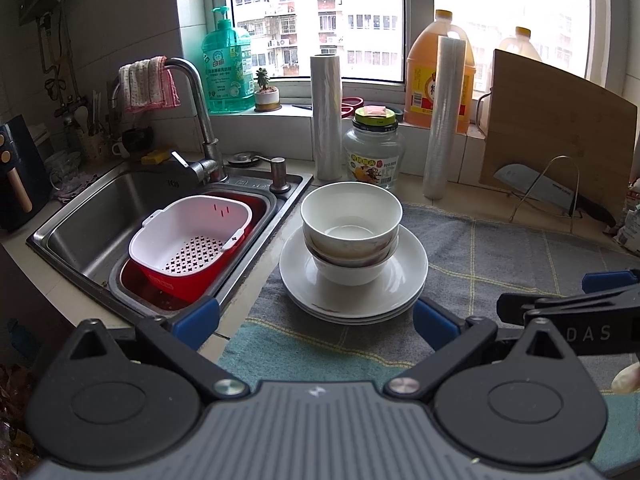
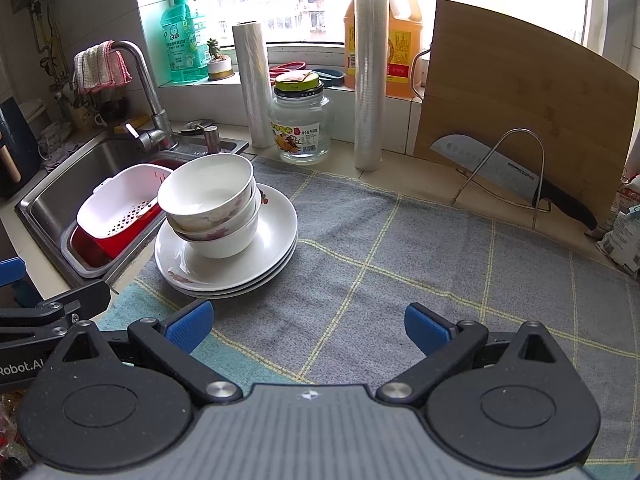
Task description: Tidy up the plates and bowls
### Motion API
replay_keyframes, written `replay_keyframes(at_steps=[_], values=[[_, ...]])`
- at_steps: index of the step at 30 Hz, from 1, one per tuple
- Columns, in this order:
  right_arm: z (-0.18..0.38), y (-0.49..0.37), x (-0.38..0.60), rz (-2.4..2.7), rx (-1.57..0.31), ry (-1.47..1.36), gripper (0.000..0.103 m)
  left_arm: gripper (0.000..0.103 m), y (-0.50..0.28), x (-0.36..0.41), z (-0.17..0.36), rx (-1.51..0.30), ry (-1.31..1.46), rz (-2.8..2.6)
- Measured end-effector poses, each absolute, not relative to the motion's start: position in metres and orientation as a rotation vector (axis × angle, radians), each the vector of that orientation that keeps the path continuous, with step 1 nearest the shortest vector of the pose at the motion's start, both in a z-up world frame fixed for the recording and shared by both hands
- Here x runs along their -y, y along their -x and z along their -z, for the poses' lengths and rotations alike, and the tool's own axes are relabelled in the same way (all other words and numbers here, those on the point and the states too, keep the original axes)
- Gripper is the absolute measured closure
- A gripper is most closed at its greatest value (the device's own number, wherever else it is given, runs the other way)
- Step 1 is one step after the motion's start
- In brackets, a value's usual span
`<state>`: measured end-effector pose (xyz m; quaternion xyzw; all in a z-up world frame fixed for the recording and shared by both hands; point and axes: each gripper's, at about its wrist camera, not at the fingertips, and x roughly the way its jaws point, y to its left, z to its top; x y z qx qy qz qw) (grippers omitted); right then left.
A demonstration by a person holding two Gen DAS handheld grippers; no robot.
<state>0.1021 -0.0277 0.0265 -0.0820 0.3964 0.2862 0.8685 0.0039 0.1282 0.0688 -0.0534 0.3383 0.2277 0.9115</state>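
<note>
Three white bowls (image 1: 351, 228) sat nested on stacked white plates (image 1: 353, 280); both grippers (image 1: 316, 318) (image 2: 306, 320) gaped empty

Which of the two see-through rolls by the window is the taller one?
The right roll, standing in front of the orange oil jug, is taller. The left roll, on the glass jar's sink side, is shorter.

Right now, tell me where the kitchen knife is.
In the right wrist view, the kitchen knife sits far right on a wire rack, against the wooden cutting board.
</note>
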Motion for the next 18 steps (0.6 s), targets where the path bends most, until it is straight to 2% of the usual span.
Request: replay_keyframes(at_steps=[18], values=[[-0.0264,-0.1023,0.0270,-0.604,-0.829,0.175,0.000,0.001,-0.0050,-0.1296,-0.0712,-0.694,0.107,-0.475]])
